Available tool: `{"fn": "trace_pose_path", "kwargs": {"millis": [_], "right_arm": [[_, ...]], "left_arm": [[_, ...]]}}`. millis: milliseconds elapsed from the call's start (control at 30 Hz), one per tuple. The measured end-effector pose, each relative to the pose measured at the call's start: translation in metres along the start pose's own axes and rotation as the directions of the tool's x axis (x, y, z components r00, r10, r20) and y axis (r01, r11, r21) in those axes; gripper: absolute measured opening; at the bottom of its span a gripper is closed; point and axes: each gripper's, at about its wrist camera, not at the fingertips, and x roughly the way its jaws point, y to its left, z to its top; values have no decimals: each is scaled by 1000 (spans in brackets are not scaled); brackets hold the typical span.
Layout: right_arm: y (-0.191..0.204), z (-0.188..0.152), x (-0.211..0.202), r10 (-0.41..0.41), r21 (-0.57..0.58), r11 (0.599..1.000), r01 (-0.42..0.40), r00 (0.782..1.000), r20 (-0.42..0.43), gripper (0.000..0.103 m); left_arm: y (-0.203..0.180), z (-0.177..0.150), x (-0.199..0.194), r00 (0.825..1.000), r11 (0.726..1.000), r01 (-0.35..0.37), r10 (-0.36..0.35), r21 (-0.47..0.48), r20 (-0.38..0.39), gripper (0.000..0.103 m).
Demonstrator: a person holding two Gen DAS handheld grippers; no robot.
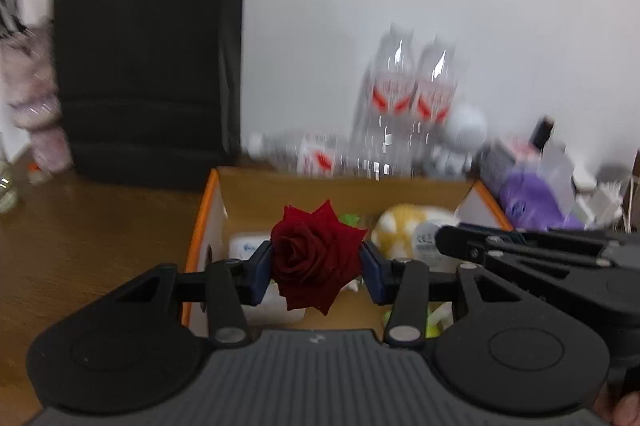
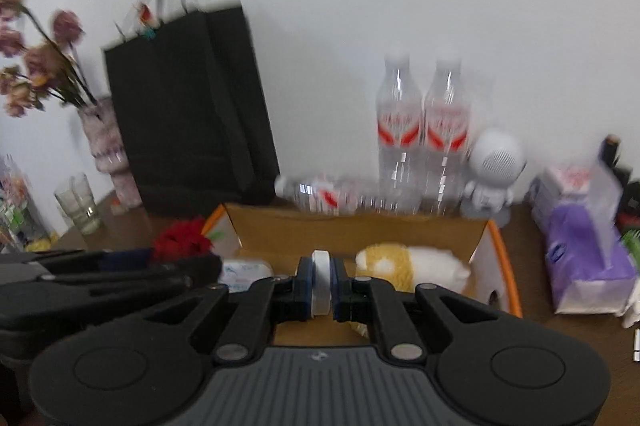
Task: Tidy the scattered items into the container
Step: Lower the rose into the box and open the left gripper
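Observation:
My left gripper (image 1: 318, 266) is shut on a dark red rose (image 1: 316, 254), which hangs over the near part of an open cardboard box (image 1: 340, 190) with orange-edged flaps. The rose (image 2: 182, 240) and the left gripper's dark arm also show at the left of the right wrist view. My right gripper (image 2: 321, 284) is shut on a thin white disc-like item (image 2: 321, 282), held edge-on above the same box (image 2: 360, 230). Inside the box lie a yellow and white plush toy (image 2: 412, 262) and a white packet (image 2: 244, 272).
Behind the box stand two clear water bottles (image 2: 424, 130), a third lying down (image 2: 320, 194), and a white round-headed figure (image 2: 494, 166). A black paper bag (image 2: 192, 106) stands to the left, with a vase of dried flowers (image 2: 104, 142) and a glass (image 2: 80, 204). Purple tissue packs (image 2: 580, 238) sit right.

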Motion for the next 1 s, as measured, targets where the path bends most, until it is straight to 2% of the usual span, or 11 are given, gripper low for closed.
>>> {"fn": "trace_pose_path", "kwargs": {"millis": [67,167,300,400,500,600,733,867,1000], "right_arm": [[-5,13,18,13,31,999,-10,996,-87,8],[-10,23,40,33,75,997,-18,979,-202,8],[-5,22,60,17,43,999,-4,951,-307,8],[-2,19,72,45,61,998,-25,933,-358,8],[5,14,82,77,82,995,-50,922,-378,8],[12,10,87,74,72,996,-49,919,-386,8],[13,5,94,73,70,996,-49,913,-401,8],[10,0,99,33,42,999,-18,914,-404,8],[-10,11,82,31,58,998,-10,930,-367,8]], "left_arm": [[4,12,16,996,1000,-4,6,29,-93,47],[18,22,30,975,1000,-2,8,26,-224,47],[29,22,30,951,997,-7,28,71,-307,47],[35,20,30,937,999,24,-8,43,-348,47],[34,15,44,923,999,35,-25,18,-384,47],[27,6,59,909,999,47,-34,20,-415,47],[25,-4,74,900,999,22,1,49,-436,48],[28,-8,82,902,996,-36,69,86,-426,48],[27,-8,85,909,993,-52,92,108,-406,49]]}}
